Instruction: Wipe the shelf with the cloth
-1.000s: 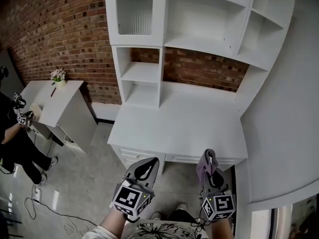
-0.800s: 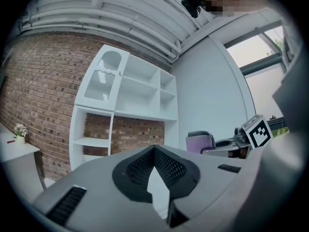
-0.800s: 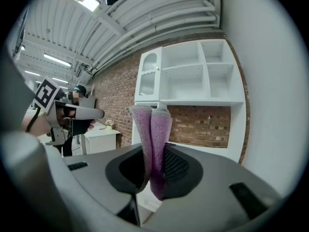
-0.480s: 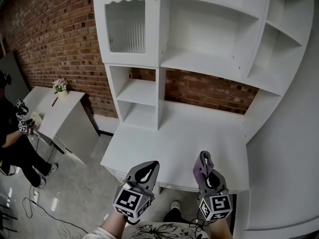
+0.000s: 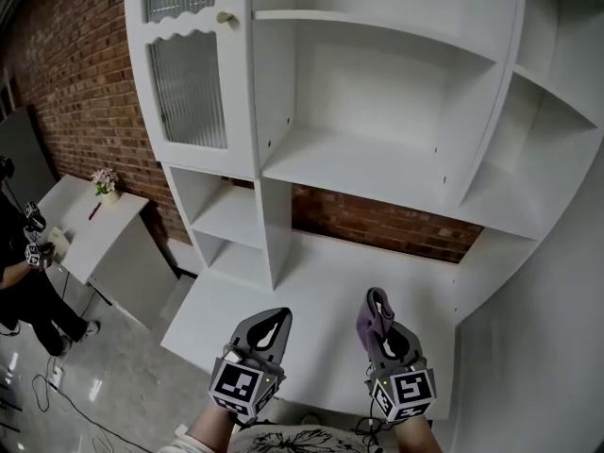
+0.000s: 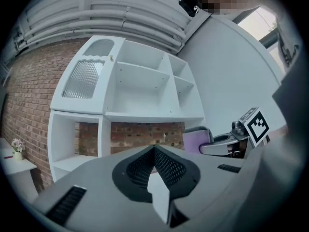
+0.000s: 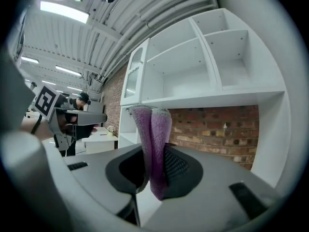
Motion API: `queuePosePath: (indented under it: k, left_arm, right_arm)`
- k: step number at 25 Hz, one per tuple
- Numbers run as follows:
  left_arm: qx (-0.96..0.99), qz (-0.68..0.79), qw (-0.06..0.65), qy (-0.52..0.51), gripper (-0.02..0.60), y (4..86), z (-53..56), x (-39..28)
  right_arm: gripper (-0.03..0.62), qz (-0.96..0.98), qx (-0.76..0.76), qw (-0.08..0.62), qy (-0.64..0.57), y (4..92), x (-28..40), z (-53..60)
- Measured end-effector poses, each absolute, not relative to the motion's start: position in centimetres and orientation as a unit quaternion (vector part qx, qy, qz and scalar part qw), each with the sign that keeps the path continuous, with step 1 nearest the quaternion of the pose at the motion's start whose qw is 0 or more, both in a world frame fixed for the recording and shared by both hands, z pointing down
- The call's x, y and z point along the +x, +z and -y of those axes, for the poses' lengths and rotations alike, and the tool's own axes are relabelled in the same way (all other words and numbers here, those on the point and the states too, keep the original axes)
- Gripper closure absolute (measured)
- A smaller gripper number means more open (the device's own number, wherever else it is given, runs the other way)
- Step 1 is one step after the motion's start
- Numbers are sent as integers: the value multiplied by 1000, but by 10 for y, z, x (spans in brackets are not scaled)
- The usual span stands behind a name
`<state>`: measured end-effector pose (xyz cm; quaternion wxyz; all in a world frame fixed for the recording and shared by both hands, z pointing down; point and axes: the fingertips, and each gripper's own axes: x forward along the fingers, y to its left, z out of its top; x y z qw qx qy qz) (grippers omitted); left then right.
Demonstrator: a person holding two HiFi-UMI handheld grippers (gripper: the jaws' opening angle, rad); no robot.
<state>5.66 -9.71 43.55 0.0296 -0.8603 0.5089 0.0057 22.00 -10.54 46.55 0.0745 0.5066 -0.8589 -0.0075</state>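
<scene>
- We see the left gripper (image 5: 271,323) low in the head view, its jaws pressed together with nothing between them; its own view shows the two tips meeting.
- The right gripper (image 5: 383,319) is beside it, to its right, with the jaws clamped on the cloth (image 5: 369,311).
- The cloth is purple and folded. In the right gripper view it stands upright out of the jaws, above the tips.
- Both grippers hang over the front edge of the white desk (image 5: 311,295); neither touches it.
- The shelf (image 5: 377,163) rises from the back of the desk: a wide open bay in the middle, smaller bays to the right, and a door with ribbed glass (image 5: 189,88) at upper left.
- The cloth is well apart from every shelf board and touches none.
- A brick wall (image 5: 75,92) shows behind the unit and through its open lower back.
- At far left stands a white table (image 5: 90,239) with a small pot of flowers (image 5: 105,183) on it.
- A person (image 5: 24,281) in dark clothes stands at that table.
</scene>
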Motion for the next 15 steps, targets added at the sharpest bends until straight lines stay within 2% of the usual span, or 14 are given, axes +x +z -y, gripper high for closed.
queuePosePath:
  k: [7,15]
  left_arm:
    - [-847,-531,36,14,568,415,156,54]
    - [-873,-481,75,27,568,383,204,40]
  right_arm:
    - [519,860,504,78,-25,445,222,161]
    - [519,844,525,47,-98,368,190,207]
